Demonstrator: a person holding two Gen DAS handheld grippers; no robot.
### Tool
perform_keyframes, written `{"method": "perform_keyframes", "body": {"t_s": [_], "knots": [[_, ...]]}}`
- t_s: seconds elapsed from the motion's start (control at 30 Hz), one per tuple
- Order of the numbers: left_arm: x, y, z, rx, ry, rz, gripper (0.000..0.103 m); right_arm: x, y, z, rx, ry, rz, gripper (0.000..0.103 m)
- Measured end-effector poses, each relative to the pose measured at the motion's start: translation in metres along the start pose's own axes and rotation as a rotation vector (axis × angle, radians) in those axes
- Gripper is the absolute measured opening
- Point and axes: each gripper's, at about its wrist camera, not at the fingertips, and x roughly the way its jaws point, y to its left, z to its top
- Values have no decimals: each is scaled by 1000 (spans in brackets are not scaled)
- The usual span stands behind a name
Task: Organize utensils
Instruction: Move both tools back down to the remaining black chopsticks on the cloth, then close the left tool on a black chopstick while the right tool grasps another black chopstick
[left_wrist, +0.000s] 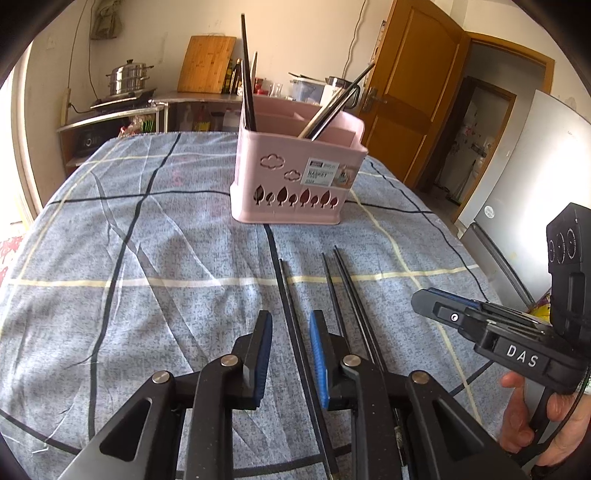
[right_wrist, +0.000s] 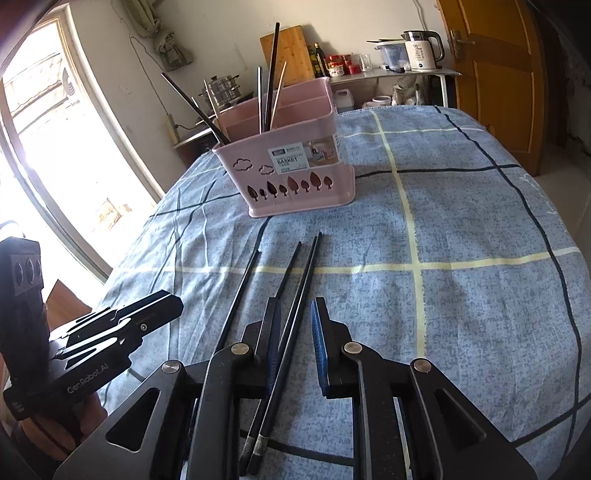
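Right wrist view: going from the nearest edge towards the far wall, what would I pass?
Hand-held gripper over the black chopsticks → pink basket holding more chopsticks → wooden cutting board leaning on the wall.

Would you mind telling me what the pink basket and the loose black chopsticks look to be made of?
Pink basket: moulded plastic, matte, judging by its cut-out tree shapes. Black chopsticks: smooth, dark, probably plastic or lacquered wood, with silvery, likely metal end caps.
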Motion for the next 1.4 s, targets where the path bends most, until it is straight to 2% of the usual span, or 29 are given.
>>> {"method": "perform_keyframes", "body": {"t_s": [0.2, 0.57, 1.07, 1.4], "knots": [[21, 5, 2, -7, 35, -3, 20, 27, 1, -1, -4, 58, -26, 17], [34, 9, 3, -22, 54, -8, 20, 53, 2, -2, -7, 109, -61, 17], [43, 6, 3, -27, 80, -9, 20, 54, 9, -1, -57, 129, -127, 18], [59, 8, 8, -41, 108, -19, 20, 48, 2, -2, -75, 157, -122, 15]]}}
